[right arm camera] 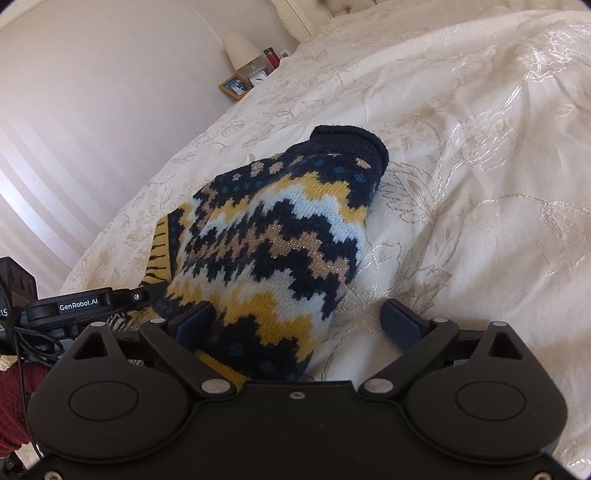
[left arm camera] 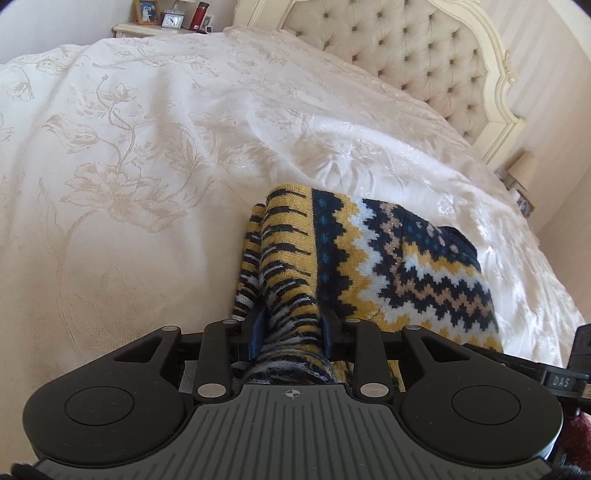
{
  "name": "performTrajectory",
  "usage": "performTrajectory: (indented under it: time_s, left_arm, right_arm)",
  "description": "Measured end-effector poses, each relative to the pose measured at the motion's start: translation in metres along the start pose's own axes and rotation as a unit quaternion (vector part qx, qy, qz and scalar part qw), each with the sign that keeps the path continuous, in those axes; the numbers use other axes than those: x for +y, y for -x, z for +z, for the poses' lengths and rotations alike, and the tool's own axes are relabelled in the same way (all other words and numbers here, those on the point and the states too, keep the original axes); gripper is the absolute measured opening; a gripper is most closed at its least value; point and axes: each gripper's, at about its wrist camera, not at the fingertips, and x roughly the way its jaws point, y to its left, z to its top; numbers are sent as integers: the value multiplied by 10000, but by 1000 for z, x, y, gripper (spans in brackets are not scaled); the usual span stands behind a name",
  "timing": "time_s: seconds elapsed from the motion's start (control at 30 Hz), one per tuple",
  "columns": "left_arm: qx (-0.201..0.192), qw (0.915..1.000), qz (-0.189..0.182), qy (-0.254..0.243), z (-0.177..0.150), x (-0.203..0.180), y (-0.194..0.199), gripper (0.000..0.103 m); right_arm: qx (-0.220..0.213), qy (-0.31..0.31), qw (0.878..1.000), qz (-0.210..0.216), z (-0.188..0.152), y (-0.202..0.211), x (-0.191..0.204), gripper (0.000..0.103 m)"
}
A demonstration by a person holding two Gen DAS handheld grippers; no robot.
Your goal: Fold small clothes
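A small knitted sweater with navy, yellow, white and tan zigzags lies on the white floral bedspread. My left gripper is shut on a bunched, striped yellow-and-navy part of it near the front edge. In the right wrist view the sweater stretches away from me, its navy cuff or collar at the far end. My right gripper stands wide open around the sweater's near end; the left finger touches the knit, while the right finger sits over the bedspread.
A tufted cream headboard closes off the far end of the bed. A nightstand holds a photo frame, a clock and a red bottle. A lamp stands by the wall. Dark red fabric shows at the lower left.
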Motion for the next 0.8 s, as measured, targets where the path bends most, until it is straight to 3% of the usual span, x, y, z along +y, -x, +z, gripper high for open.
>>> performTrajectory:
  time_s: [0.13,0.3,0.4,0.6,0.8]
  left_arm:
    - [-3,9998,-154,-79,9,1,16,38]
    - [-241,9984,24,-510,12,-7,49,60]
    - [-16,9988,-46,-485,8,-4,54,65]
    - [389,9989,-253,64,-17,9,51,67]
    - [454,9980,-406,145,-35,2,56,68]
  right_arm:
    - [-4,0,10000,76,-2,5,-2,98]
    - [54,49,9999,103,-1,6,1,97]
    - [96,39,9999,121,1,6,1,97]
    - [103,-28,9996,262,0,8,-3,97]
    - [82,-125,9991,400,0,10,-8,98]
